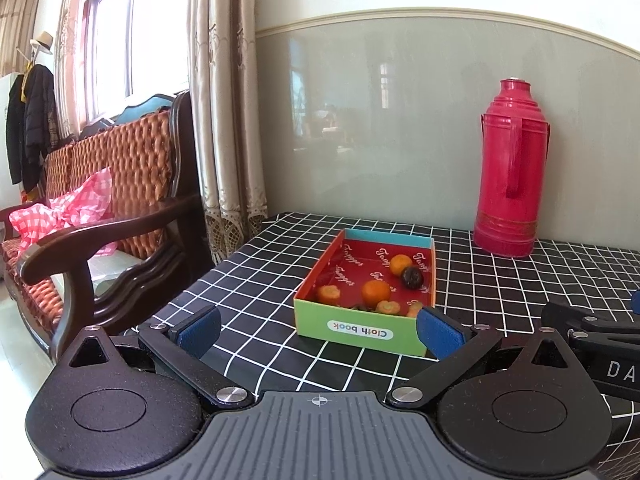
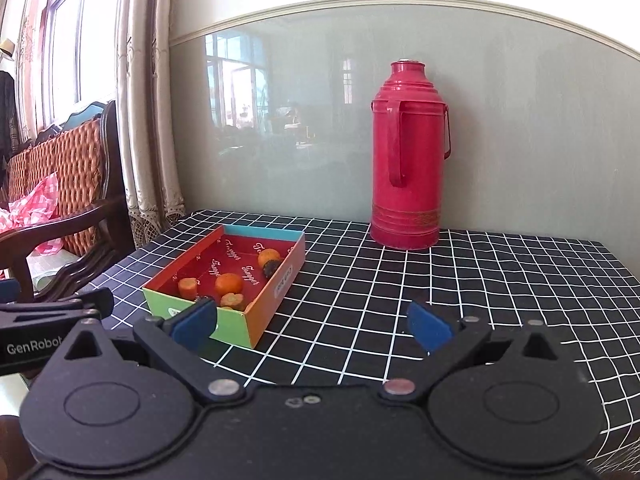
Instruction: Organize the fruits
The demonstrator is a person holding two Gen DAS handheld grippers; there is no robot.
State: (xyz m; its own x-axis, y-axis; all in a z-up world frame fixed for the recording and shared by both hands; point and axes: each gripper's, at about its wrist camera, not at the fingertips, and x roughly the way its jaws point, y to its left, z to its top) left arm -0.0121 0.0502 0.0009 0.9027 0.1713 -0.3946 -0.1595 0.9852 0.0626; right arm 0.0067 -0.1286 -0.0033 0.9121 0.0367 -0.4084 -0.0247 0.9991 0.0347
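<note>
An open cardboard box with a red lining stands on the black checked tablecloth. It holds two oranges, a dark round fruit and several small orange pieces. The box also shows in the right wrist view, with an orange inside. My left gripper is open and empty, just in front of the box's near wall. My right gripper is open and empty, to the right of the box. Part of the right gripper shows at the right in the left wrist view.
A tall red thermos stands at the back by the wall, also in the right wrist view. A wooden sofa with a pink checked bag is left of the table. Curtains hang behind.
</note>
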